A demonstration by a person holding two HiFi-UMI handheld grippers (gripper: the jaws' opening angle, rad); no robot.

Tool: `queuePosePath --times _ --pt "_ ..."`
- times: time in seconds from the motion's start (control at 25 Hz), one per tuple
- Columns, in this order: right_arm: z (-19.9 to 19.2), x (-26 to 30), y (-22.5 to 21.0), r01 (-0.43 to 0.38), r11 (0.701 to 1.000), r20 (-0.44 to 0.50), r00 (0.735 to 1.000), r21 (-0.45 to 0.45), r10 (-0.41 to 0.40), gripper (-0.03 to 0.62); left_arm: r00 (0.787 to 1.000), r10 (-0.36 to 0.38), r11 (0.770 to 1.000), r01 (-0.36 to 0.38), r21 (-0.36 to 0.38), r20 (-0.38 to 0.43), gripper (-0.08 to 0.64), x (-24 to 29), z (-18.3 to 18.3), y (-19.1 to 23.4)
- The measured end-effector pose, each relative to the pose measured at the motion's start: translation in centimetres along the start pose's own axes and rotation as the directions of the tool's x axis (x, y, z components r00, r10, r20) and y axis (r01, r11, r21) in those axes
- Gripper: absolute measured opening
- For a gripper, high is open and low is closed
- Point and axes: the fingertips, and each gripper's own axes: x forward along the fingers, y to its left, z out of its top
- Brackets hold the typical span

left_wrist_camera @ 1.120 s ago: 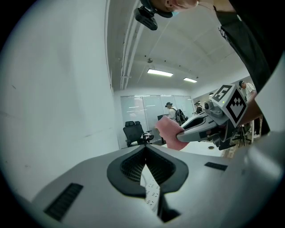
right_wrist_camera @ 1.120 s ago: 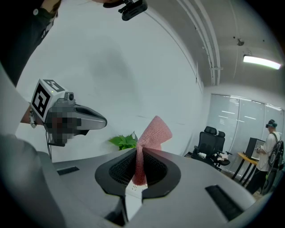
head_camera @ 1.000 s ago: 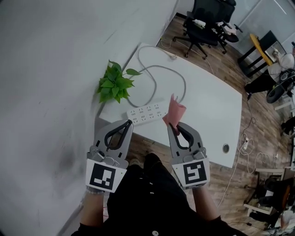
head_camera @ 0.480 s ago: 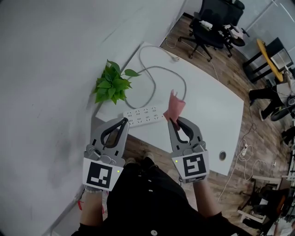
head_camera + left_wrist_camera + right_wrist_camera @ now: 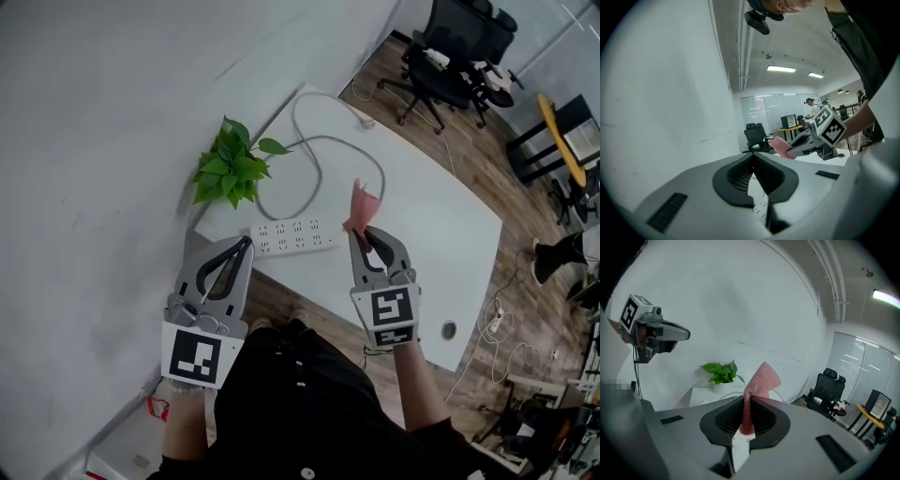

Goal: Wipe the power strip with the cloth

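Note:
A white power strip (image 5: 292, 235) lies near the front edge of the white table (image 5: 441, 234), its grey cable (image 5: 319, 150) looping toward the far end. My right gripper (image 5: 362, 231) is shut on a pink cloth (image 5: 362, 204), which sticks up above its jaws to the right of the strip; the right gripper view shows the cloth (image 5: 757, 390) pinched between the pads. My left gripper (image 5: 247, 242) is held just in front of the strip's left end, jaws closed with nothing between them. The strip (image 5: 761, 206) shows faintly below the left jaws.
A small green potted plant (image 5: 230, 169) stands at the table's left corner against the white wall. A round cable hole (image 5: 448, 329) sits near the front right edge. Office chairs (image 5: 457, 56) stand beyond the far end on the wooden floor.
Both grippers have drifted slightly right and away from the body; the right one still carries the pink cloth near the strip's right end. The power strip has not moved.

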Motion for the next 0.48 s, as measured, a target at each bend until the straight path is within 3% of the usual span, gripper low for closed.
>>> queuePosePath --times 0.48 --pt "-6.2 4.9 0.2 -0.112 0.993 -0.176 0.979 -0.032 0.105 0.048 0.994 0.098 0.995 -0.098 -0.007 -0.051 0.014 -1.3 -0.5 0.5"
